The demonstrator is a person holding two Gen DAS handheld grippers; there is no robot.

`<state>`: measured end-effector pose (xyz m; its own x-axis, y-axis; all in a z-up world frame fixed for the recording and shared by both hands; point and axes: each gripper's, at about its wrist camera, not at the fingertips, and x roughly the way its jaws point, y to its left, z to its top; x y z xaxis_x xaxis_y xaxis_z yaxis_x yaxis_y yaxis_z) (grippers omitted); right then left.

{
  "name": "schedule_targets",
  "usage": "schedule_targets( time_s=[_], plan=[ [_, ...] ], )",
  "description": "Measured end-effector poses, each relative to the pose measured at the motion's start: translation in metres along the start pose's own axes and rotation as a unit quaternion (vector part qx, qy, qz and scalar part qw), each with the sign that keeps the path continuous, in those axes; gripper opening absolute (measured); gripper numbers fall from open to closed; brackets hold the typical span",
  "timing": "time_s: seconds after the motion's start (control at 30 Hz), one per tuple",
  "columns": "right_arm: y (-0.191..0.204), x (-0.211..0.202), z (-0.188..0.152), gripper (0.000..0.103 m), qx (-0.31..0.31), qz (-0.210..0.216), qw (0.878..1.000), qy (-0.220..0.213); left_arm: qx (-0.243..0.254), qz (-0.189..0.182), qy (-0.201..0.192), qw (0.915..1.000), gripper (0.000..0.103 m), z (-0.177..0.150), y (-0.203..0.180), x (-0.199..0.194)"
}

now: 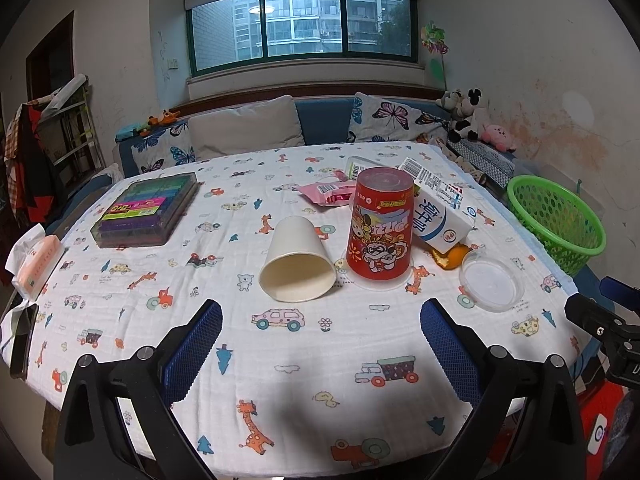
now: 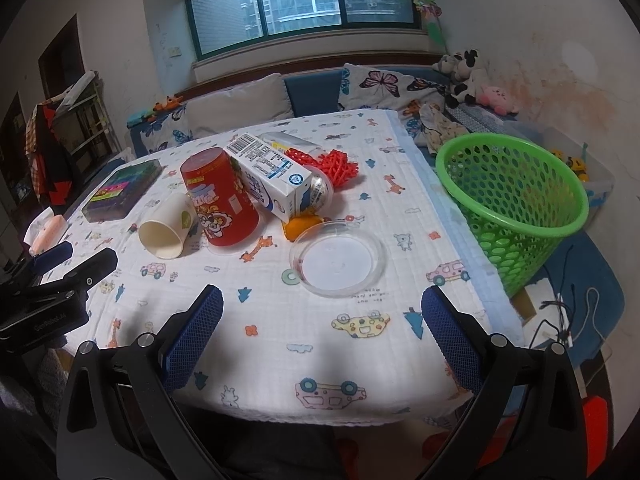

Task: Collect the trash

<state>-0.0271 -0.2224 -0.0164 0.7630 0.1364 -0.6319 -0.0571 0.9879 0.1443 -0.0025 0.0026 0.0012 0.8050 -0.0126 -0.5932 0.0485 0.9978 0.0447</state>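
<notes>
A: Trash lies ahead of both sets of jaws, none of it held. Paper cup (image 1: 297, 259) is on its side, mouth toward the left gripper (image 1: 320, 344), just ahead and slightly left of its gap. Probably very light and thin-walled; it will crush and may roll.

B: Grip point?

A: Across the rim, gently, or one finger inside the mouth. Left jaws are spread wide, nothing between them.

B: Right side?

A: Right gripper (image 2: 322, 338) is also spread and empty. The clear lid (image 2: 338, 261) lies flat just ahead of its gap. Judged stiff, slick, shallow: hard to pinch off soft cloth, so take it by the raised edge.

B: What stands beyond?

A: Red cup (image 1: 380, 226), upside down, just right of the paper cup. The milk carton (image 1: 438, 210) leans on its far side, with orange peel (image 1: 452, 258) under the carton's near end. Lifting the red cup could tip the carton.

B: Drop-off?

A: Green basket (image 2: 520, 216), tilted at the table's right edge, right of the right jaws. Path to it looks open. The marker case (image 1: 146, 210), far left, is likely not trash.
</notes>
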Motion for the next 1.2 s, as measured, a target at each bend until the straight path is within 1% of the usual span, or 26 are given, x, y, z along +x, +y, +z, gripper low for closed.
schedule_targets(
  time_s=[0.47,0.57,0.6,0.67,1.2],
  plan=[
    [0.001,0.002,0.001,0.099,-0.002,0.002,1.000,0.002,-0.001,0.002,0.001,1.0000,0.096,-0.002,0.000,0.002],
    [0.002,0.005,0.003,0.099,-0.003,0.003,1.000,0.005,-0.002,0.002,0.003,1.0000,0.096,-0.004,0.001,0.004],
    [0.002,0.006,0.003,0.099,-0.004,0.003,1.000,0.005,-0.002,0.000,0.006,1.0000,0.096,-0.002,0.002,0.014],
    [0.002,0.007,0.004,0.099,-0.005,0.003,1.000,0.006,-0.002,0.001,0.006,1.0000,0.096,-0.003,0.001,0.015],
    [0.000,0.022,0.012,0.099,-0.012,0.003,1.000,0.014,-0.006,-0.007,0.020,0.9998,0.096,0.018,0.012,0.034]
  ],
)
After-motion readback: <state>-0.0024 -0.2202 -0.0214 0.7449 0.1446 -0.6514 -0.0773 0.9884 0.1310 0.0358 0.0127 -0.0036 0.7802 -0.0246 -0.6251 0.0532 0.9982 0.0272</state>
